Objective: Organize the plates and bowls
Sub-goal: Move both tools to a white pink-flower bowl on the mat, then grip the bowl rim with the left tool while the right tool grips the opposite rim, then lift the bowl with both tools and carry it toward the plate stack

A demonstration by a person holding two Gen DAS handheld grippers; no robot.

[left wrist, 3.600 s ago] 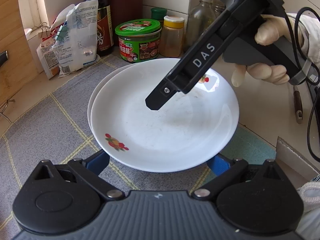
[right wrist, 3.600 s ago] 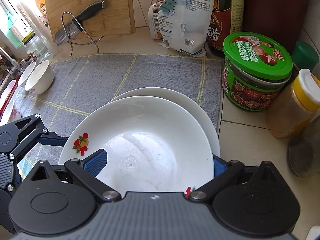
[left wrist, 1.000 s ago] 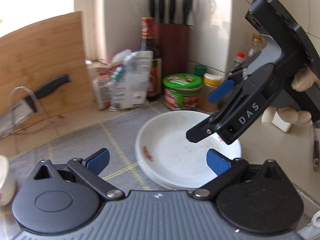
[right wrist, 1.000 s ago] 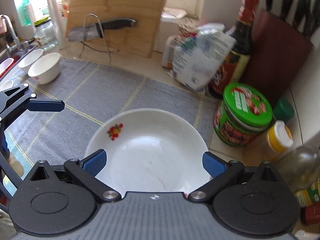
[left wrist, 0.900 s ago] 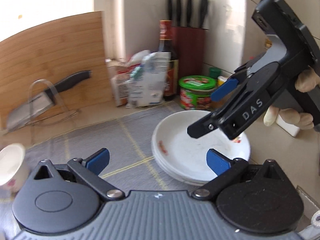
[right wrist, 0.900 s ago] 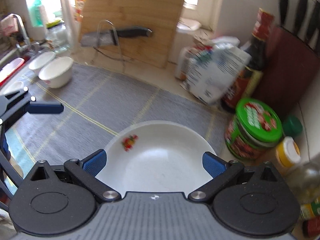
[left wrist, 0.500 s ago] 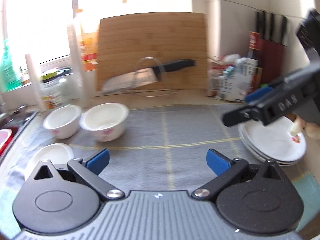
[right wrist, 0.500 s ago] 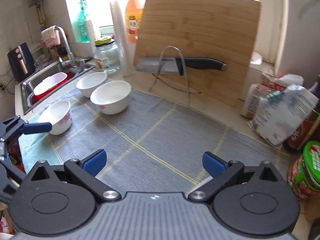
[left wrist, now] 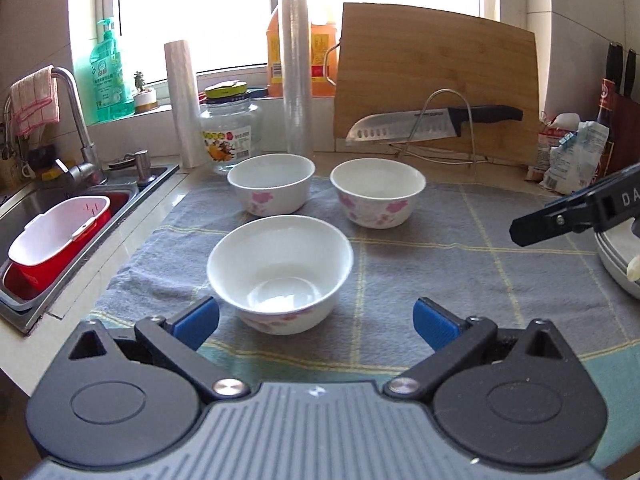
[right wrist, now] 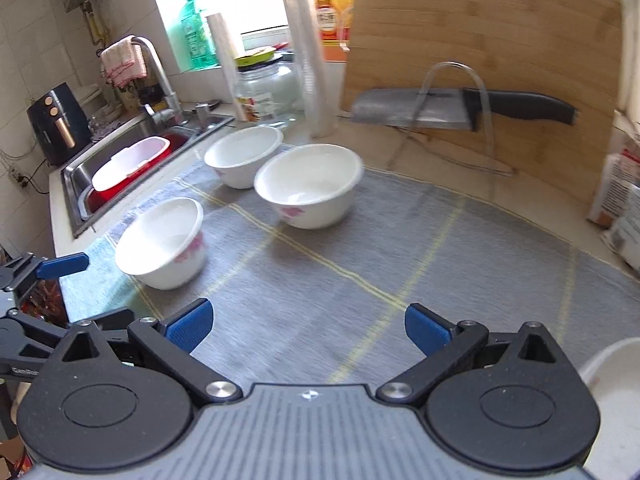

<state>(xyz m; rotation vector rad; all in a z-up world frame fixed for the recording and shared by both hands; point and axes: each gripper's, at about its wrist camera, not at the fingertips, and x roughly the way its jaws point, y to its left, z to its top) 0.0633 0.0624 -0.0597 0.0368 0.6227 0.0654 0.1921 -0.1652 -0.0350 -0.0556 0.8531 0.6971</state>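
Now, left wrist view: left gripper [left wrist: 316, 318] spread wide, empty, nearest bowl [left wrist: 280, 272] by the mat's [left wrist: 460, 280] near-left edge; glazed, slippery, breakable, so pinch its rim. Right wrist view: right gripper [right wrist: 308, 326] wide, empty; three bowls cluster toward the mat's sink-side edge.

Three glossy white ceramic bowls with pink flowers [left wrist: 280, 268] sit on a matt grey woven cloth mat [left wrist: 460, 264]; smooth pale wooden cutting board [left wrist: 436, 80], shiny steel knife blade [left wrist: 400, 130].

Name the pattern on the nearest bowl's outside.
Pink flowers on white, clearest in the left wrist view: nearest bowl.
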